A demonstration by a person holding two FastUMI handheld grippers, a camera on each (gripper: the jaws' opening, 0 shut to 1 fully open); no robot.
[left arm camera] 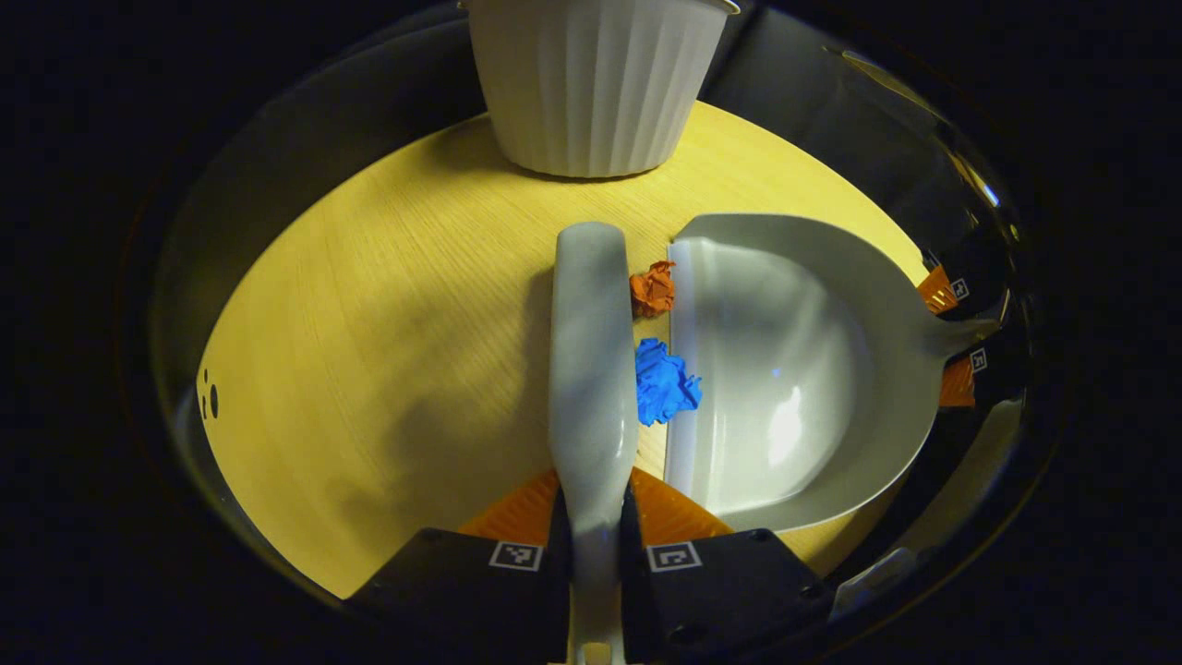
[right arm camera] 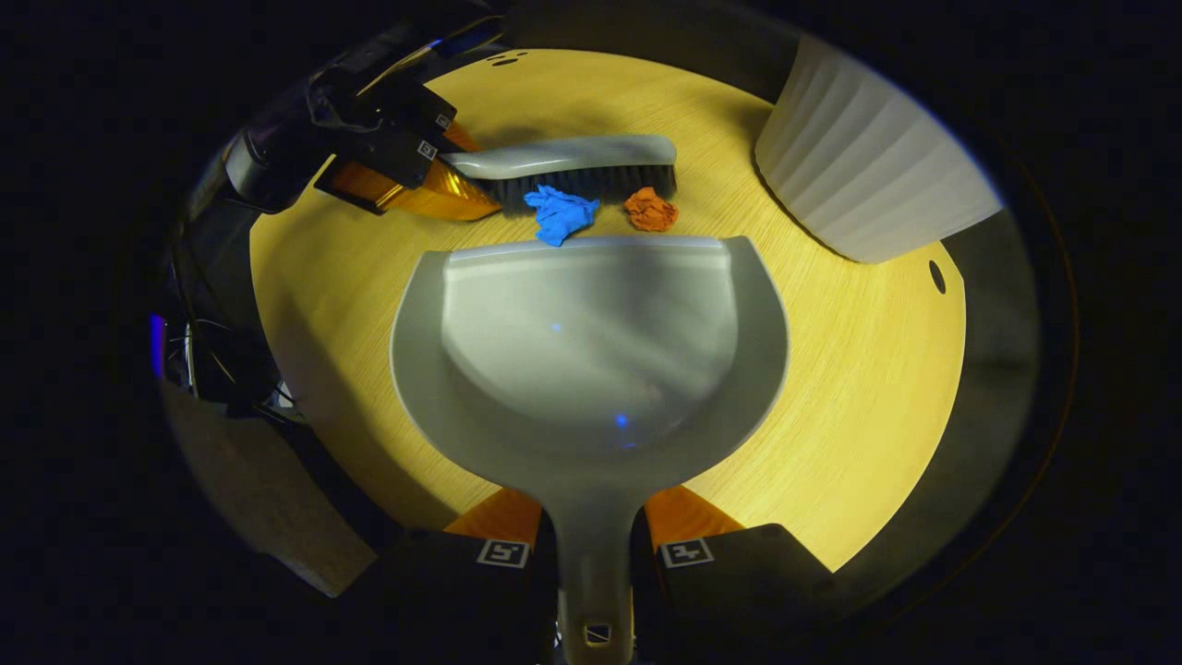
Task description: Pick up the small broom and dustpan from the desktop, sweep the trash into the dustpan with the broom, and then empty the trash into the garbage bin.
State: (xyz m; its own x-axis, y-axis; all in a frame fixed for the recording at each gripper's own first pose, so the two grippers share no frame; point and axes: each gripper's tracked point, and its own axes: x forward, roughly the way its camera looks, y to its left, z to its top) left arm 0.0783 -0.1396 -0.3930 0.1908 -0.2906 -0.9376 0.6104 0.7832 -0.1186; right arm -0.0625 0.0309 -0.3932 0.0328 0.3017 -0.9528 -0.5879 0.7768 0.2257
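- The left tongs (left arm camera: 594,545) are closed on the handle of the small grey broom (left arm camera: 591,369); both fingers press against it, one on each side, and the broom runs straight forward from them over the table (left arm camera: 369,369).
- In the right gripper view the broom (right arm camera: 572,159) lies on its bristles along the far side of the two scraps, with the left tongs (right arm camera: 434,162) holding its handle end at the upper left.
- The right tongs (right arm camera: 596,554) are clamped on the handle of the grey dustpan (right arm camera: 591,351) — fingers tight on either side. The pan sits flat on the wooden table (right arm camera: 877,416), its open lip facing the broom.
- A crumpled blue scrap of paper (left arm camera: 665,383) sits between the broom's bristle side and the dustpan (left arm camera: 785,369) lip — touching the bristles, and its edge overlaps the lip in the left gripper view. In the right gripper view the blue scrap (right arm camera: 560,212) rests right at the lip.
- A crumpled orange scrap (left arm camera: 654,289) lies beside the blue one, just by the broom's tip and just short of the lip; it shows as the orange scrap (right arm camera: 651,210) in the right gripper view.
- The white ribbed garbage bin (left arm camera: 596,83) stands on the table beyond the broom's tip, apart from it; in the right gripper view the bin (right arm camera: 868,175) is to the right of the pan.
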